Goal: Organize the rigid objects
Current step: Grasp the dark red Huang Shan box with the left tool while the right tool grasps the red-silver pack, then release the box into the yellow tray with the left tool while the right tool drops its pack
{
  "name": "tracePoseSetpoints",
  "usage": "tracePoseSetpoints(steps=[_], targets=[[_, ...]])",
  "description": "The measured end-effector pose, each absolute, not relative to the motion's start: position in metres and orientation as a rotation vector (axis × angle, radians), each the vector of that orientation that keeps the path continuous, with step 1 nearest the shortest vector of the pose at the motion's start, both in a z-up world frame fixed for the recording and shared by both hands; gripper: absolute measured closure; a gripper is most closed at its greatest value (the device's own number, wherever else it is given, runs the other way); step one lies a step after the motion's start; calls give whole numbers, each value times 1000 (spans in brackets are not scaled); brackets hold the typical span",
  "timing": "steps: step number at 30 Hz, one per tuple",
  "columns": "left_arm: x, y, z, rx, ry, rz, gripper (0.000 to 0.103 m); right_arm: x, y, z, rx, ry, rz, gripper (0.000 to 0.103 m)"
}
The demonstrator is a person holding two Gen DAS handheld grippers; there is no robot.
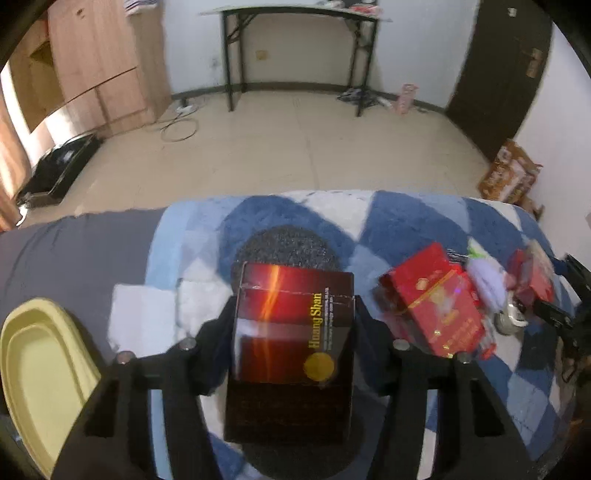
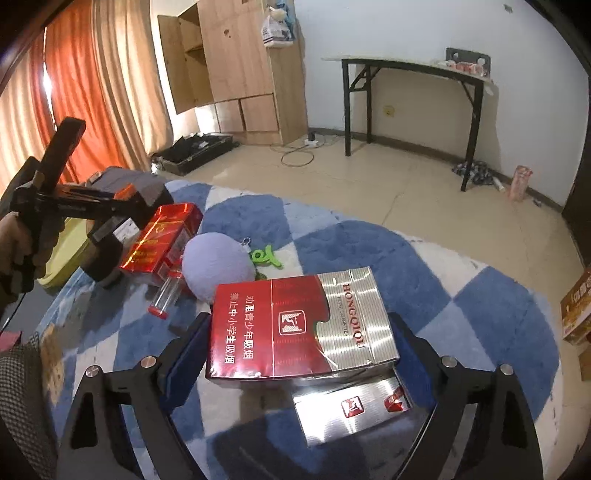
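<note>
My left gripper [image 1: 293,306] is shut on a dark red Huang Shan box [image 1: 291,325] and holds it above the blue and white rug [image 1: 258,210]. My right gripper [image 2: 299,325] is shut on a red and silver Hongqiqu box [image 2: 299,325], just above the rug [image 2: 369,236]. A bright red box [image 1: 436,299] lies right of the left gripper; it also shows in the right wrist view [image 2: 159,236]. A lilac plush ball [image 2: 218,262] with a green tag [image 2: 266,256] and a clear tube with red caps [image 2: 168,291] lie beside it.
A yellow tray [image 1: 40,369] sits at the left edge of the grey surface. The left gripper's body [image 2: 92,210] shows at the left of the right wrist view. A black folding table [image 1: 295,22], a wooden cabinet [image 1: 96,62] and cardboard boxes [image 1: 509,173] stand on the floor beyond.
</note>
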State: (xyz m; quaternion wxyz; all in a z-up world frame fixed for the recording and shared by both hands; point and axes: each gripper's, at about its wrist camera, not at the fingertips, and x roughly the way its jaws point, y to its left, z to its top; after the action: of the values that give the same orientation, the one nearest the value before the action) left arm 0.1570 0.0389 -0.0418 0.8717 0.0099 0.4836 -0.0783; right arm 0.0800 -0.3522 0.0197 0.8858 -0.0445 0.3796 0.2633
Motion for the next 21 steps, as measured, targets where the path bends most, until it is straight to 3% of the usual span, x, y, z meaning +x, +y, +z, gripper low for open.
tracePoseSetpoints(steps=[4,9,16,21], targets=[[152,51,-28,-48,992,-173,45,73,-361,32,-31,758,519,13],[134,93,20,-77,916,-127,45,46,-341,99,-24,635,571,13],[101,204,65,-199,861,42,45,3,-211,187,-69,517,837,13],[69,274,75,-208,843,143,45,-18,-93,199,-129,517,957,13]])
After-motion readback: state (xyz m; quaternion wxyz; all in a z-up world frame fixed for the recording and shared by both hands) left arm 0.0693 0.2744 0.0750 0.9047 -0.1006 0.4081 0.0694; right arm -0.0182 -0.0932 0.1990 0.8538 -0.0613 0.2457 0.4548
